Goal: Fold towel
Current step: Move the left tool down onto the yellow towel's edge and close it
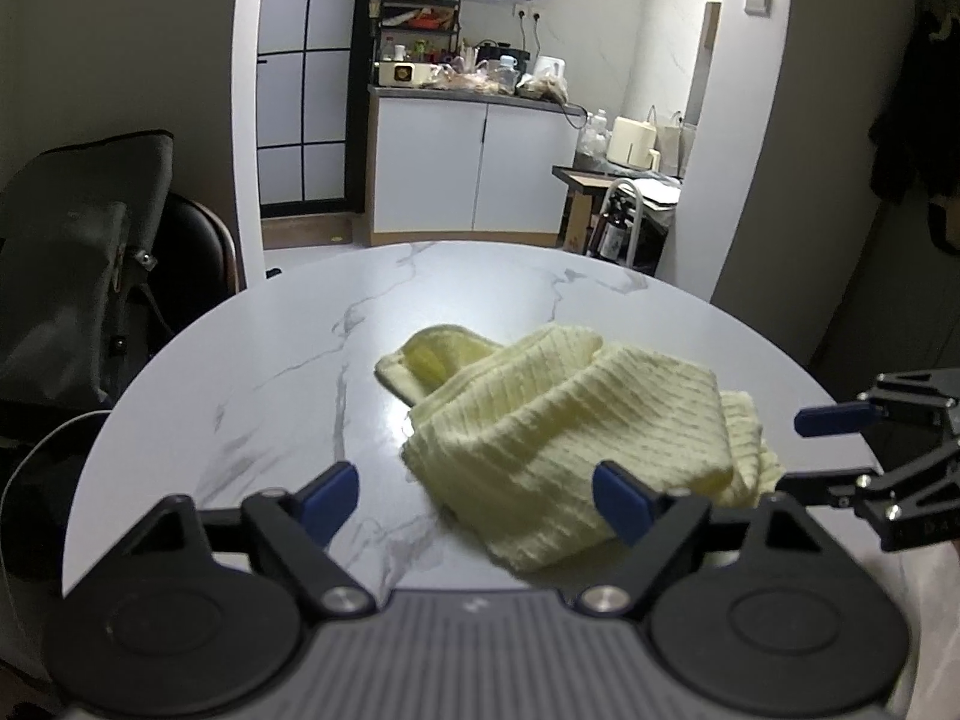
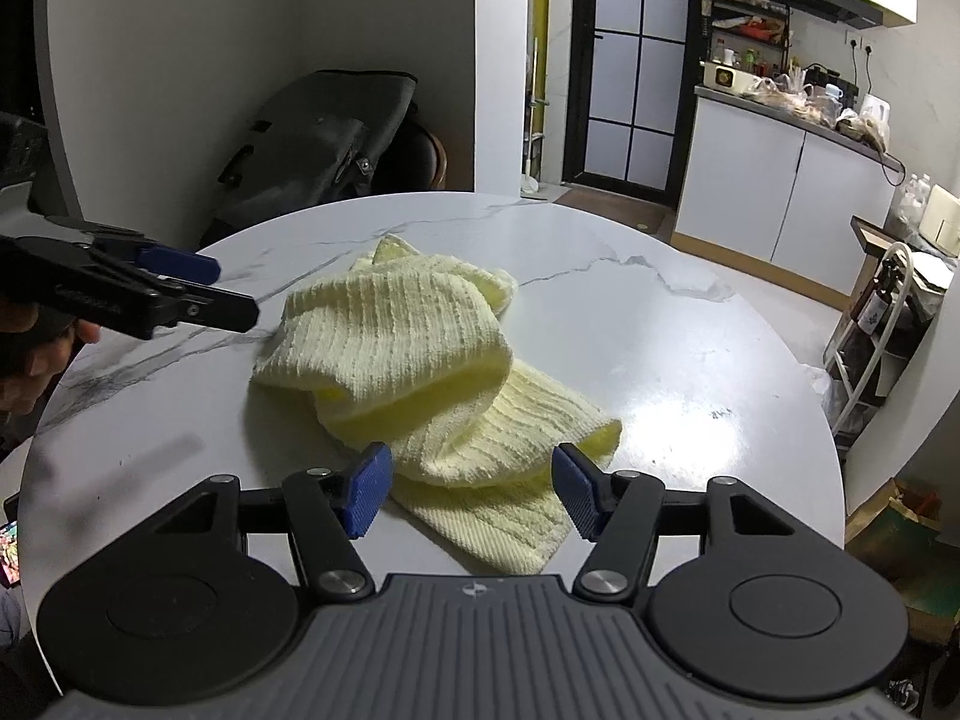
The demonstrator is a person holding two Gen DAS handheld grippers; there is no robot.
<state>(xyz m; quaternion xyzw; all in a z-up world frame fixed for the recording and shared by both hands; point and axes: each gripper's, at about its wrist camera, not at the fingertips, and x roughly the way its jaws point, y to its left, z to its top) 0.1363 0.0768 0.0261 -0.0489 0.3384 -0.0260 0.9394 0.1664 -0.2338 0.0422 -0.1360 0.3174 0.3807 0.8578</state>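
A pale yellow ribbed towel (image 1: 570, 420) (image 2: 390, 336) lies crumpled in a loose heap on the round white marble table (image 1: 270, 390) (image 2: 690, 372). In the left wrist view my left gripper (image 1: 477, 501) stands open at the towel's near edge, its right pad over the cloth without pressing it. My right gripper (image 2: 471, 489) is open too, with a flat corner of the towel lying between and below its blue pads. Each gripper shows in the other's view: the right one (image 1: 798, 450) at the towel's right side, the left one (image 2: 234, 288) at its left side.
A dark bag (image 1: 78, 276) (image 2: 318, 138) sits on a chair beyond the table's far left edge. White kitchen cabinets (image 1: 474, 168) (image 2: 768, 198) with a cluttered counter stand behind. A metal cart (image 2: 882, 312) stands off the table's right. A hand (image 2: 36, 354) holds the left gripper.
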